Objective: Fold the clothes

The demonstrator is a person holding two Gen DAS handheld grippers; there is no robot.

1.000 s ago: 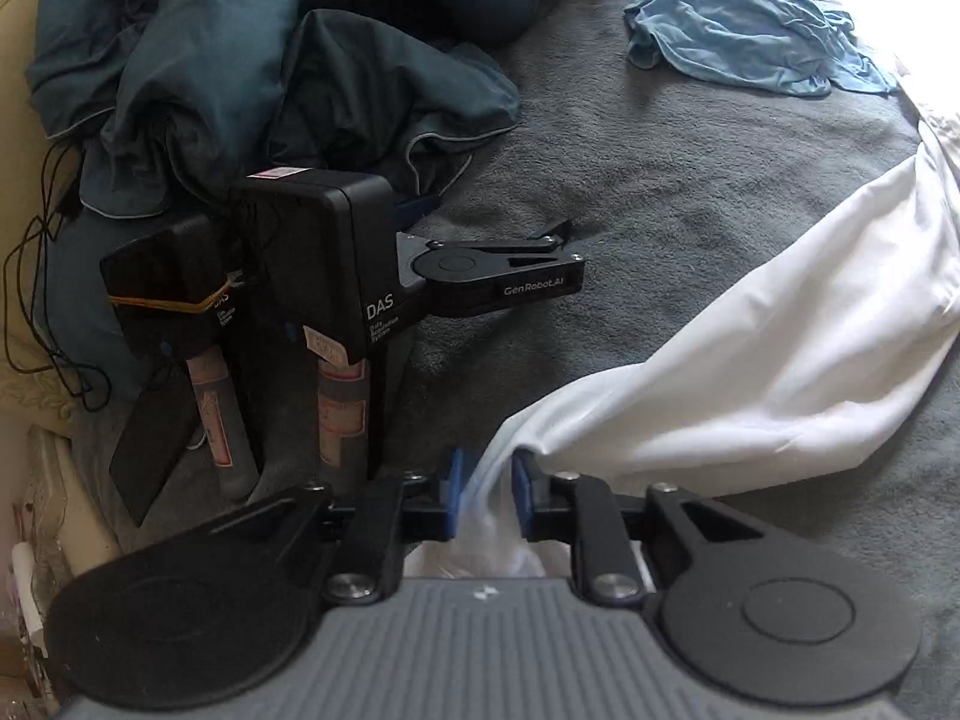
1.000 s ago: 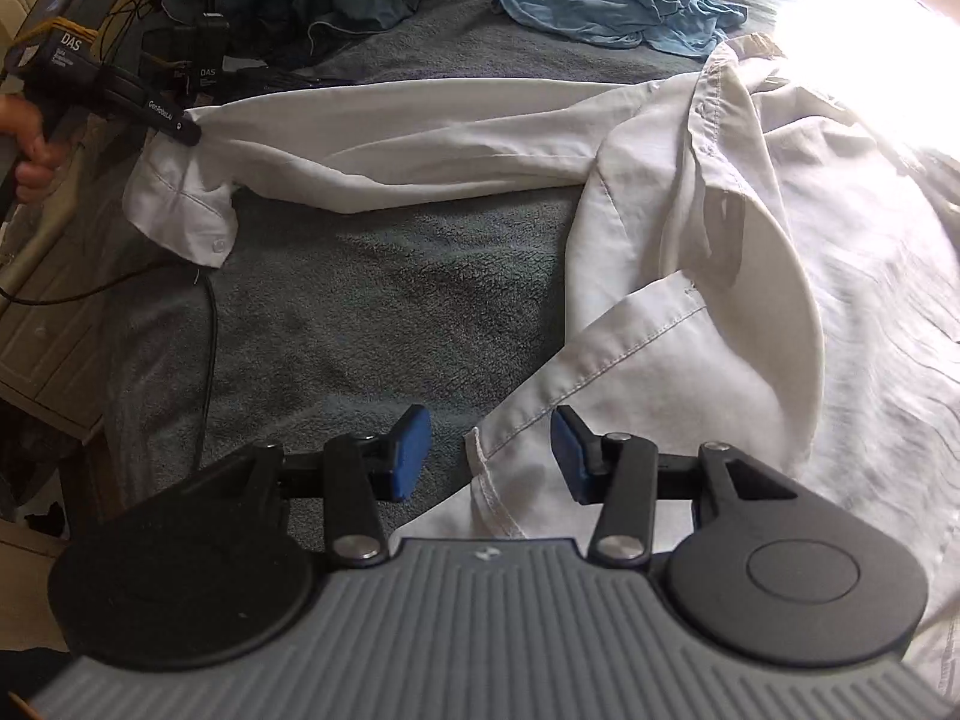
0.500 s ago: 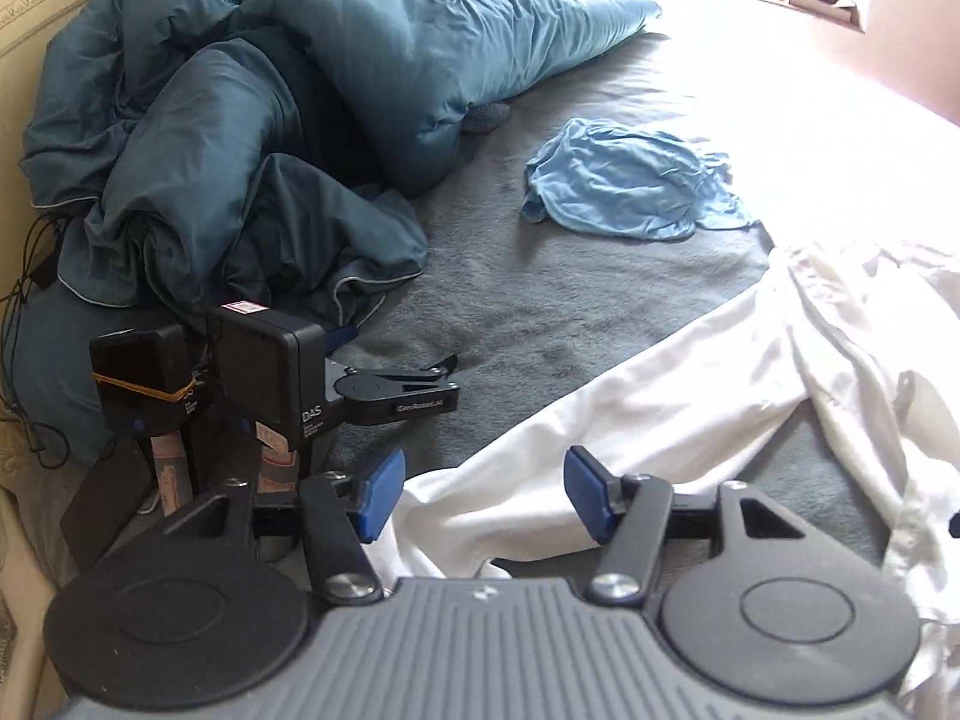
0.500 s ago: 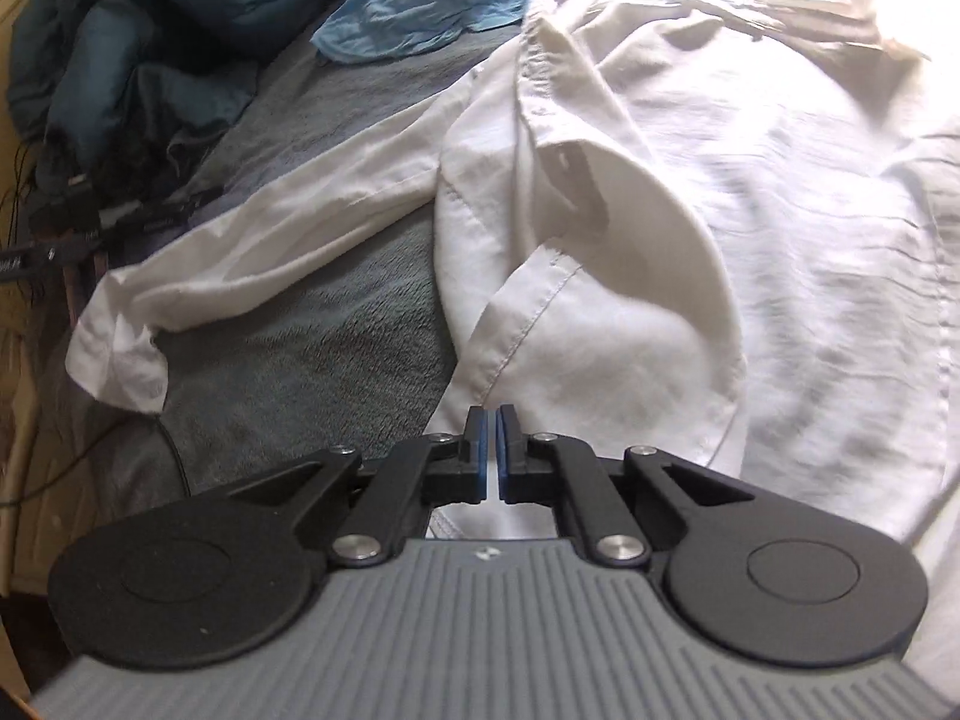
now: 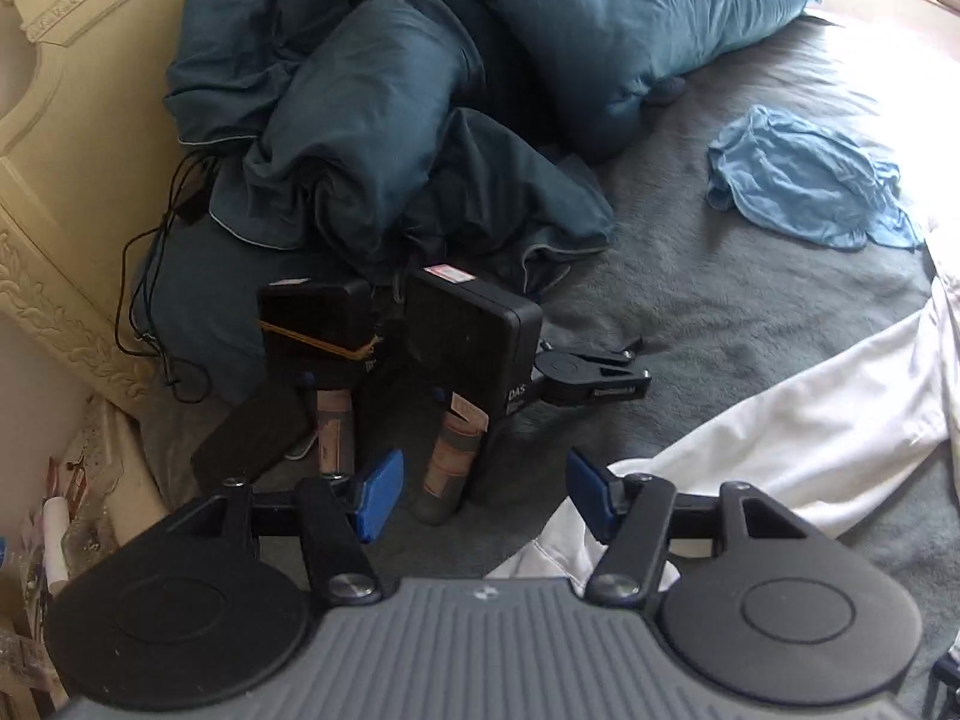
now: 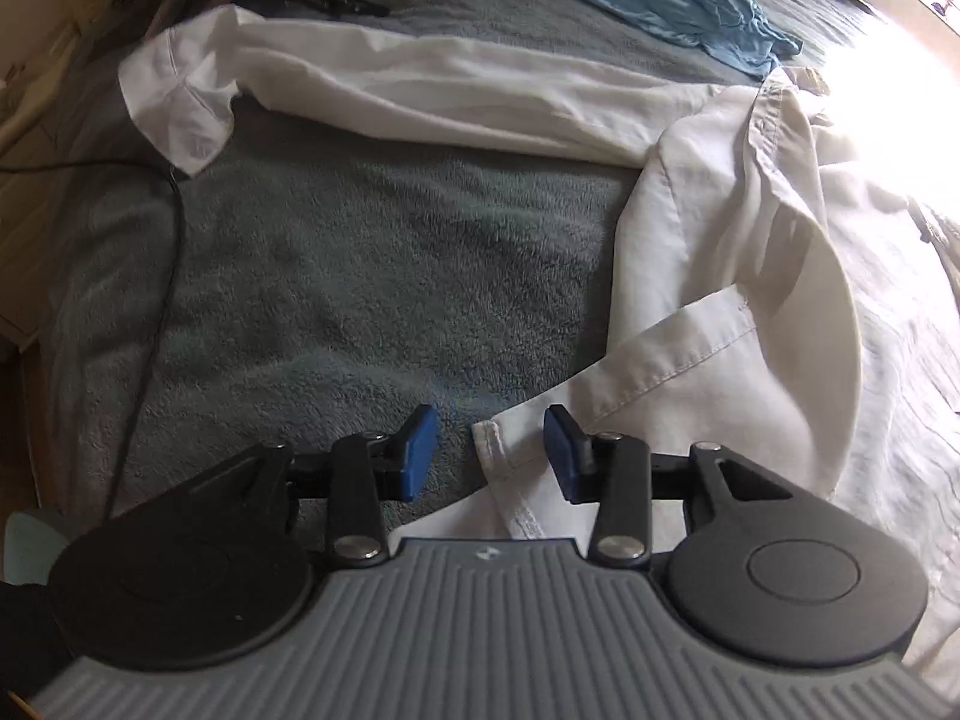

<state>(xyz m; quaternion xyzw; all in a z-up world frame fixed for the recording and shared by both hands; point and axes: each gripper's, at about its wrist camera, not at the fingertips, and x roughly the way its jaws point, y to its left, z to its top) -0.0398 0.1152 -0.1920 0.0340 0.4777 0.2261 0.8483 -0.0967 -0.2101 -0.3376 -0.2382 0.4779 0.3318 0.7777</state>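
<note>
Shirt (image 6: 708, 228) in white is seen spread over a grey blanket (image 6: 372, 264), one sleeve stretched toward the upper left of the right wrist frame. The right gripper (image 6: 489, 450) is held wide, its blue pads either side of a hem corner without touching it. The left gripper (image 5: 477, 495) is likewise spread wide, the sleeve cuff lying loose by its right pad at lower centre. Spare grippers (image 5: 456, 348) are stood before a teal duvet (image 5: 420, 90); a blue garment (image 5: 804, 180) is seen at upper right.
</note>
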